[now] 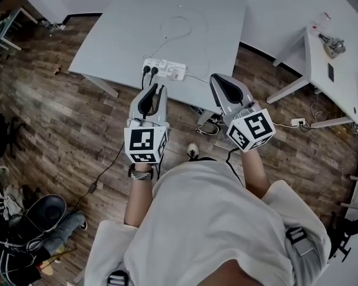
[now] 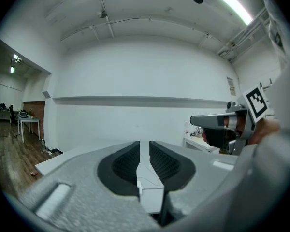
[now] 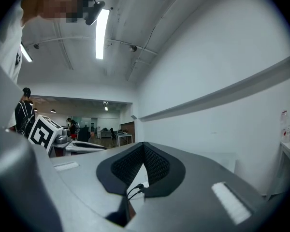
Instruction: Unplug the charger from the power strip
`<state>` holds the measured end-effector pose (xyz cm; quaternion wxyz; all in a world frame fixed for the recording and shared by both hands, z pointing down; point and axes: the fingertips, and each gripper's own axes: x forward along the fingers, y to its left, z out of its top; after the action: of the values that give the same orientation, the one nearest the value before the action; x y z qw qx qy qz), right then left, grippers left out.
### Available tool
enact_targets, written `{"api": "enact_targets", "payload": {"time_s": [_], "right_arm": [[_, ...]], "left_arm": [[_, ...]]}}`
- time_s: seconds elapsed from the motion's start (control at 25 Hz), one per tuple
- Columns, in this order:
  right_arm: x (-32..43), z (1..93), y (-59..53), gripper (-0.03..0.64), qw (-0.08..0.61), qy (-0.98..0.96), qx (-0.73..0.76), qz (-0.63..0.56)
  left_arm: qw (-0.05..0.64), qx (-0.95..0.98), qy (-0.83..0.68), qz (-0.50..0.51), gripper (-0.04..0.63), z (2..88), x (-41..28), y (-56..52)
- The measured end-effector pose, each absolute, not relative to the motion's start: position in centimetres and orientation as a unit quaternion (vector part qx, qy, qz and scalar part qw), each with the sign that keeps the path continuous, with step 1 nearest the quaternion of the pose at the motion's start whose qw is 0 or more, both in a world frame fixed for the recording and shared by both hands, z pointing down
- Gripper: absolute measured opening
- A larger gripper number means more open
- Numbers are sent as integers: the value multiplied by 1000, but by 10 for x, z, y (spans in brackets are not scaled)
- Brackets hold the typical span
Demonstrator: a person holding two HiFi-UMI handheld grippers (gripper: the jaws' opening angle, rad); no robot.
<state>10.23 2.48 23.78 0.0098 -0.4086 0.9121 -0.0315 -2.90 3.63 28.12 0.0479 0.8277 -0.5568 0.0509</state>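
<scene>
A white power strip [image 1: 163, 69] lies near the front edge of the grey table [image 1: 125, 28], with two black plugs [image 1: 150, 71] in its left end. A thin white cable [image 1: 178, 25] loops away from it across the tabletop. My left gripper [image 1: 157, 86] hovers just in front of the strip and points at it; its jaws [image 2: 144, 143] stand a narrow gap apart with nothing between them. My right gripper [image 1: 217, 78] is level with the table's front edge, right of the strip, and its pads [image 3: 144, 144] meet at the tips, holding nothing.
A second white table [image 1: 322, 58] stands at the right with small objects on it. Cables and a socket block [image 1: 297, 122] lie on the wooden floor under and beside the tables. A grey chair [image 1: 45, 213] sits at the lower left. People stand far back in the right gripper view.
</scene>
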Motion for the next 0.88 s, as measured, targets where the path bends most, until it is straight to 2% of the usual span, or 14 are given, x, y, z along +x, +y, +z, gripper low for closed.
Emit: {"api": "enact_targets", "payload": {"time_s": [0.52, 0.88], "right_arm": [[127, 249, -51, 2, 7, 928, -372, -39], [120, 263, -75, 2, -3, 930, -362, -60]], "left_arm": [[60, 800, -594, 59, 67, 294, -5, -30], [88, 786, -607, 81, 67, 316, -12, -43]]}}
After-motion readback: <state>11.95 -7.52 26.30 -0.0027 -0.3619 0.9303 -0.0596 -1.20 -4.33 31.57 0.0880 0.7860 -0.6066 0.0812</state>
